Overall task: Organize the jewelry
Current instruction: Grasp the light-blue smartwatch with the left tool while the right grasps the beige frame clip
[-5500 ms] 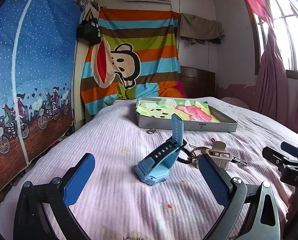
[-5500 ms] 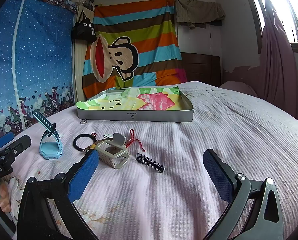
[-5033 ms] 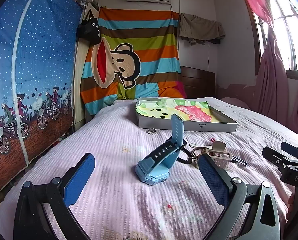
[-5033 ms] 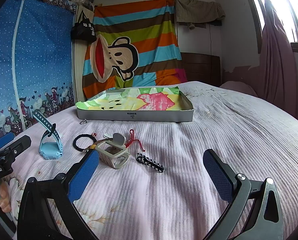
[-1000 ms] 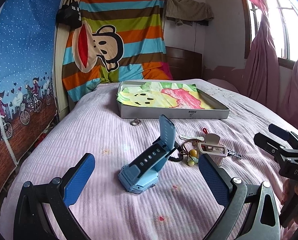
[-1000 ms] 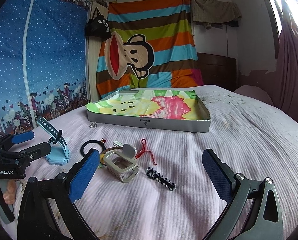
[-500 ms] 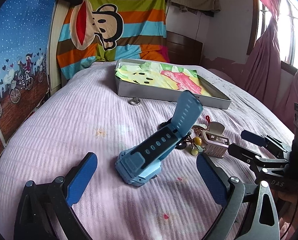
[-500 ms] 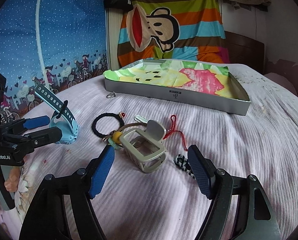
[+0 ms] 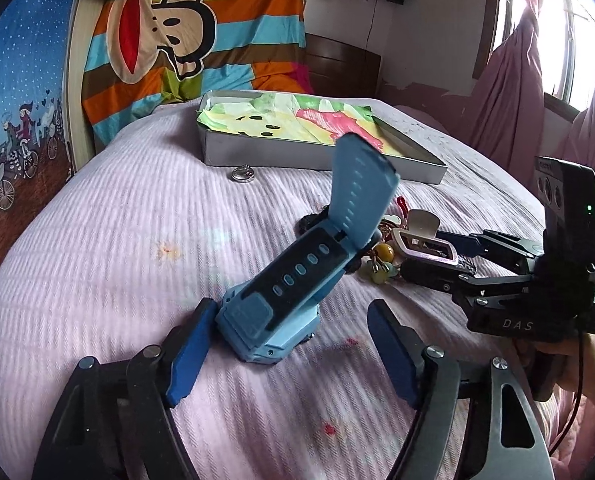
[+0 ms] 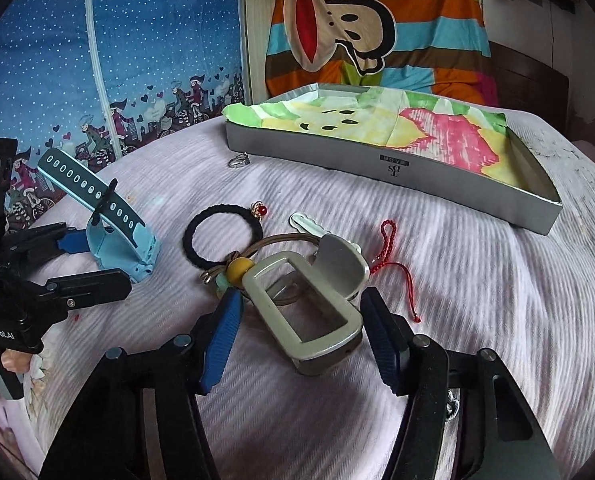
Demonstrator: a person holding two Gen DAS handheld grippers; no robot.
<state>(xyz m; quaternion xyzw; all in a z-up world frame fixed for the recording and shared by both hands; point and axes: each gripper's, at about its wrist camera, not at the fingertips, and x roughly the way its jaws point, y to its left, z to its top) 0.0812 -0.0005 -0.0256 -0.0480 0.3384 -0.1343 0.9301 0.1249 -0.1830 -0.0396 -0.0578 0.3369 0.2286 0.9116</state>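
A: Where is the left claw (image 9: 285, 354)?
B: Low over the bed (image 9: 97, 248), its two blue pads spread wide on either side of one blue watch (image 9: 297, 280). The left pad touches or nearly touches the watch's case; the right pad stands apart from it. The strap sticks up at a tilt.

A: And the right claw (image 10: 301, 340)?
B: Also wide, straddling one grey hair clip (image 10: 313, 304) without gripping it. The clip lies on the bed between the pads.

A: What lies around the clip?
B: One black hair tie (image 10: 221, 236) with a red bead, one brown band with a yellow bead (image 10: 239, 268), one red cord (image 10: 393, 260) and one small white clip (image 10: 303, 222) partly under it. Farther off, one silver ring (image 10: 239, 160) rests just before one grey tray (image 10: 417, 168) lined with coloured paper.

A: Anything in the tray?
B: Only the paper shows.
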